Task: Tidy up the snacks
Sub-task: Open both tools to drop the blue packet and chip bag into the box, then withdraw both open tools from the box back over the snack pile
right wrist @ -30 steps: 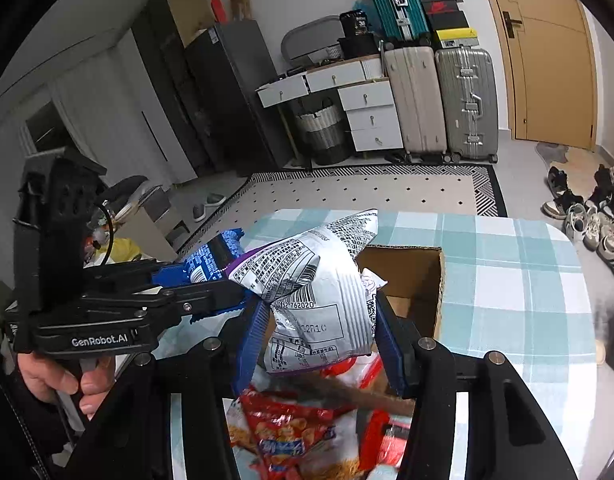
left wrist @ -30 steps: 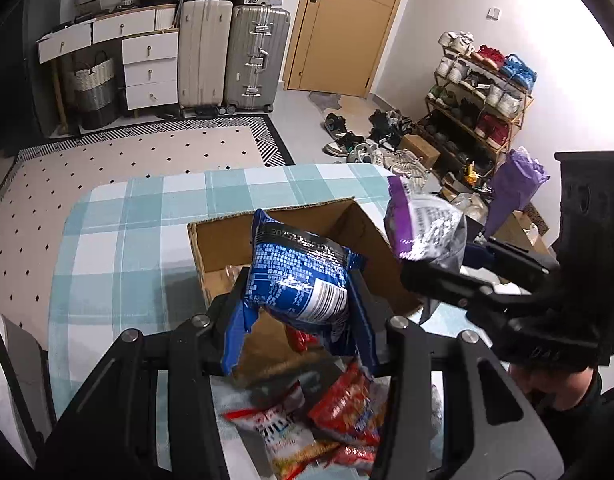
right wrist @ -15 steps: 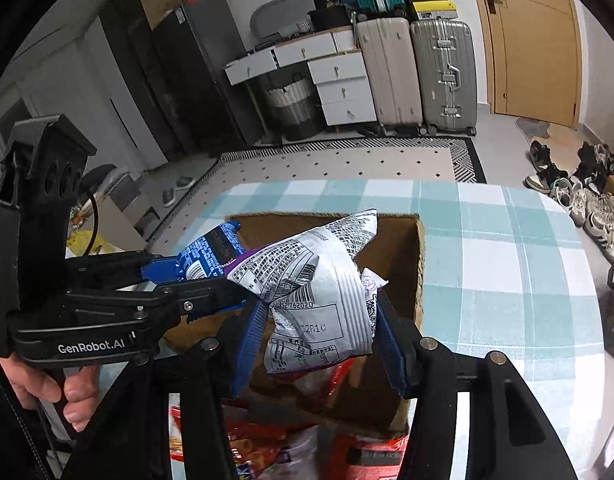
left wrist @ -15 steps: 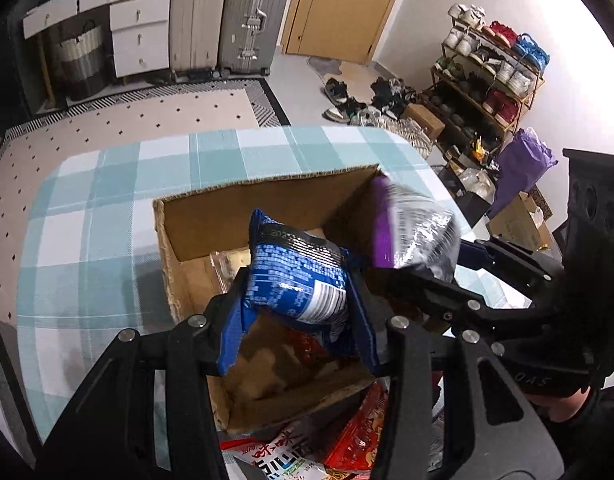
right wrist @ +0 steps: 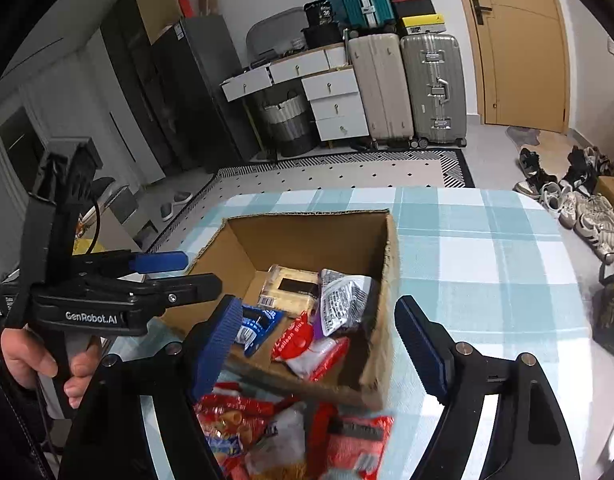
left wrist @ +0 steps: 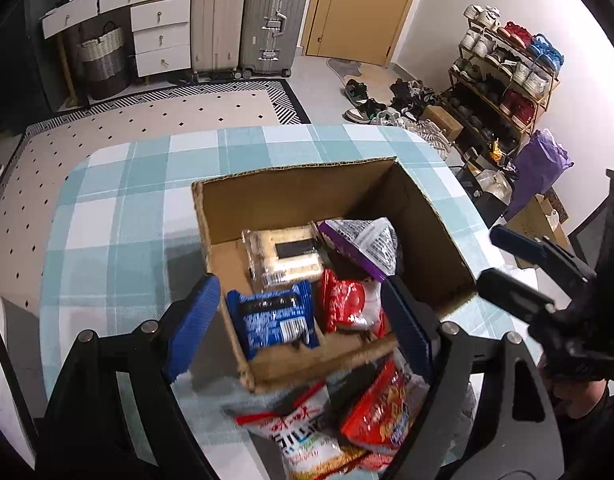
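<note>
A checked surface (left wrist: pixel 119 216) carries the cardboard box (left wrist: pixel 431 220). Over the box's near edge both grippers are opening, gripping nothing. The blue packet (left wrist: pixel 273 320) lies inside the box between the left gripper (left wrist: pixel 303 336) fingers (left wrist: pixel 193 330), untouched; the purple-edged packet (right wrist: pixel 343 300) lies inside between the right gripper (right wrist: pixel 319 344) fingers (right wrist: pixel 421 344).

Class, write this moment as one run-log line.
left gripper: jaws opening, empty | right gripper: jaws opening, empty | blue packet, purple packet: in cardboard box

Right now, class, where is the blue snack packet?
In the left wrist view, the blue snack packet lies inside the cardboard box, at its near-left corner, beside the red packet.
</note>
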Available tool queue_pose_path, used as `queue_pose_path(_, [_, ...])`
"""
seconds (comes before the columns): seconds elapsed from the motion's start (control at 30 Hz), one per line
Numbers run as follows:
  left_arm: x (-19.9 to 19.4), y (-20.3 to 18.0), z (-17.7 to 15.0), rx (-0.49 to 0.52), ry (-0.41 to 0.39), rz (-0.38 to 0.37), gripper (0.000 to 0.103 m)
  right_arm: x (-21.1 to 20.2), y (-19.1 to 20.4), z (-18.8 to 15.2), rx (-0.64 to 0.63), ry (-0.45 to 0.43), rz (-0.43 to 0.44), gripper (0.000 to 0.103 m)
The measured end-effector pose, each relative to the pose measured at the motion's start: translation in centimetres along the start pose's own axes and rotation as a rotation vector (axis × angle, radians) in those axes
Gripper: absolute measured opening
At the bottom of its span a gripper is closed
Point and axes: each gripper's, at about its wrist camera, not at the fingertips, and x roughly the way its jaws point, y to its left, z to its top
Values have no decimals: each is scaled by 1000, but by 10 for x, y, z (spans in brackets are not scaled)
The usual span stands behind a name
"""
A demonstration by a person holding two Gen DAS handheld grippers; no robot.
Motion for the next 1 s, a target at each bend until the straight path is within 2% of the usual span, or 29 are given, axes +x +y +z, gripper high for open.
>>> queue_pose_path(0.2, [-38,-9,-22,1,-29,22,81,-42,12,-9,-9,-44,5,81])
queue_pose_path(0.27, [-50,-14,-30,9,-46,35,82,-57,19,-12,-16,-69,5,87])
queue_pose_path(0.43, [-82,-25,-48,12,-96,63,87,-93,34,-24,-43,-125,16,89])
queue_pose_path(0.7, [-125,-47,-74,36,-152,66,90,-131,48,-40,-40,-155,28,92])
queue_pose_path(0.8, [-141,-53,-86,48,-182,58,99,-142,54,-46,-46,-164,24,93])
queue_pose_path(0.9, [-156,-59,-100,59,-193,38,99,-156,61,-56,-47,-184,32,94])
queue_pose_path(1.0, [-171,-67,-113,76,-230,48,99,-167,63,-65,-38,-206,42,94])
